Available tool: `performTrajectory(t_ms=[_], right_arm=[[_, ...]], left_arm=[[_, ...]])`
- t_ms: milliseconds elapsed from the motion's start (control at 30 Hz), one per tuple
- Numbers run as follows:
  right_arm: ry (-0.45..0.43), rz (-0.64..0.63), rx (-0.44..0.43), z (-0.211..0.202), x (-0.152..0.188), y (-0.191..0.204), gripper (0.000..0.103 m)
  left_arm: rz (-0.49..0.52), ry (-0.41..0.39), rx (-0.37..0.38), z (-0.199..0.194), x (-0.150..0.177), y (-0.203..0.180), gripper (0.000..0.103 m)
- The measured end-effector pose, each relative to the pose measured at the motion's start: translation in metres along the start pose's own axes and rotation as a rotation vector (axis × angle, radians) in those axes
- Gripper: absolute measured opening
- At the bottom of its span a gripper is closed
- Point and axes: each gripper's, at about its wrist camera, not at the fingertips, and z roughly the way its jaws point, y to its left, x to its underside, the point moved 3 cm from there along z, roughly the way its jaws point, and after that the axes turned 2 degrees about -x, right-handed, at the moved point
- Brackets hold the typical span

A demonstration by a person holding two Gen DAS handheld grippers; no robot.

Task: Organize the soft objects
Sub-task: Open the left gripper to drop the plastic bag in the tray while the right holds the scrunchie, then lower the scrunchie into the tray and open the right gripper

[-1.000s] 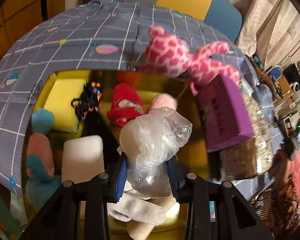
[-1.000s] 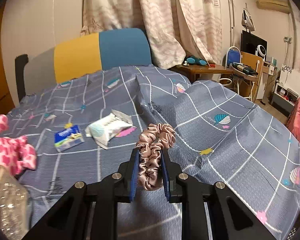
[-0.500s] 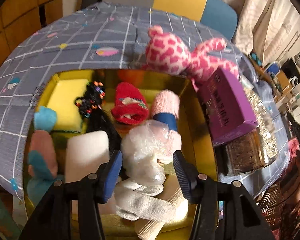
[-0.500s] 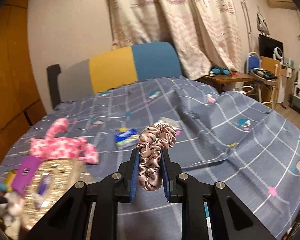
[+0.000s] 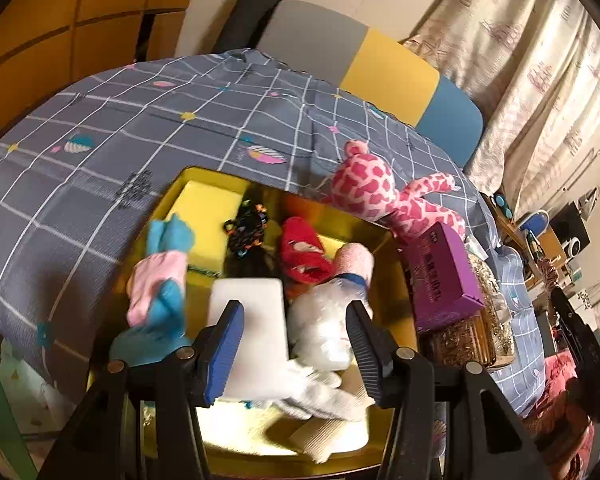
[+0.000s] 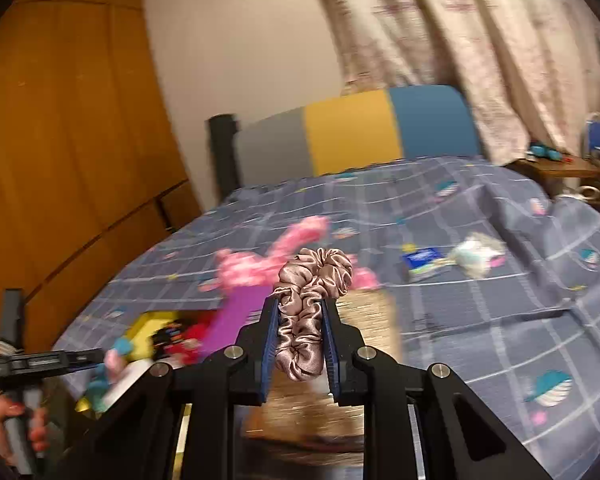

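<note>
My left gripper [image 5: 296, 340] is open and empty above a yellow box [image 5: 204, 184] on the bed. The box holds a clear plastic bag [image 5: 320, 328], a white sponge [image 5: 252, 320], a yellow sponge [image 5: 204, 216], a red sock [image 5: 304, 256], a black hair tie [image 5: 248, 228], pink and blue socks [image 5: 160, 288] and white socks [image 5: 324, 396]. My right gripper [image 6: 300, 320] is shut on a pink satin scrunchie [image 6: 312, 300], held above the bed. The left gripper also shows in the right wrist view [image 6: 92, 356], over the box [image 6: 144, 326].
A pink spotted plush toy [image 5: 380, 196] lies just behind the box. A purple box [image 5: 444, 276] rests on a gold glitter box [image 5: 476, 332] at the right. A blue tissue pack [image 6: 422, 260] and a white packet [image 6: 478, 254] lie farther up the grey checked bedsheet [image 5: 140, 128].
My left gripper opened and let the plastic bag drop into the yellow box, then drew back. My right gripper swung left toward the box with the scrunchie in it.
</note>
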Motion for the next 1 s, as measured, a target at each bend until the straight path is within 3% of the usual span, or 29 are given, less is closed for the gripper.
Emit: performTrajectory(t_ms=[167,300,467,733,800,867,1000], right_arm=[[0.054,-0.015,-0.105,0.012,0.017,0.052,0.022],[0.140,-0.028,-0.139,0.036,0.039,0.087,0.022],[0.258,-0.019,-0.115,0.070,0.066,0.111,0.022],[0.302,-0.052,-0.039,0.098,0.081,0.127,0.022],[0.300,-0.066,-0.003,0.101,0.083,0.130,0.025],[0.289,-0.092,0.030,0.102,0.084,0.132,0.040],[0.252,-0.121,0.020,0.093,0.083,0.135,0.053]], left_arm=[[-0.029,-0.005,0.001,-0.004,0.008,0.013,0.054],[-0.045,-0.013,0.000,-0.008,0.013,0.022,0.054],[-0.058,-0.019,0.009,-0.011,0.016,0.029,0.054],[-0.071,-0.027,0.026,-0.016,0.020,0.036,0.054],[-0.075,-0.026,0.031,-0.016,0.021,0.037,0.054],[-0.079,-0.023,0.031,-0.015,0.022,0.039,0.054],[-0.082,-0.019,0.029,-0.014,0.023,0.040,0.054]])
